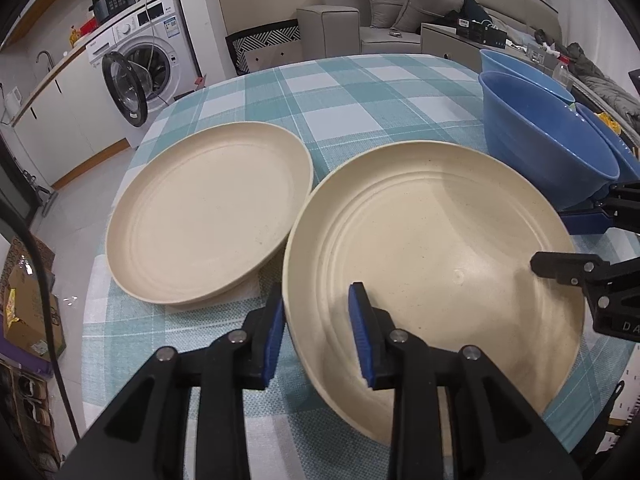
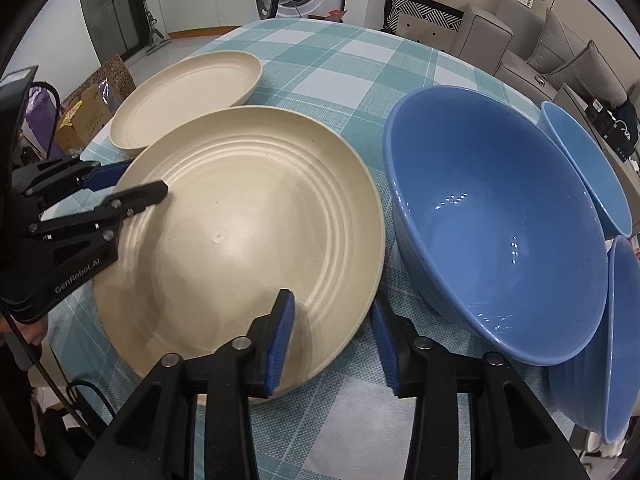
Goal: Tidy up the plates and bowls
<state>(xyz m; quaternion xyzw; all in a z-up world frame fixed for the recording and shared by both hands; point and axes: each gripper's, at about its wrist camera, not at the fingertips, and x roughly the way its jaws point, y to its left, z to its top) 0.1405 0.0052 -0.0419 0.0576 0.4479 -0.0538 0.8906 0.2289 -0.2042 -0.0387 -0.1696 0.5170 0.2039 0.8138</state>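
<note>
Far plate: the shallow round cream plastic plate [image 1: 208, 212] lies on the teal checked tablecloth [image 1: 340, 92], just beside the near one.
Left gripper [image 1: 316, 336]: fingers parted astride the near ridged cream plate's [image 1: 432, 256] left rim, not pinching.
Right gripper [image 2: 332, 344]: likewise released, astride its right rim.
Advice: draw both straight back so no pad drags the rim.
Bowls: big glossy blue bowl [image 2: 492, 216] stands close right.

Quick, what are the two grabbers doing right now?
Left gripper: open, jaws either side of the near plate's rim, not pinching.
Right gripper: open, straddling the same plate's rim, not pinching.

Washing machine [image 1: 146, 60] by white wall, grey sofa [image 1: 400, 12], pale tiled floor [image 1: 72, 216].
</note>
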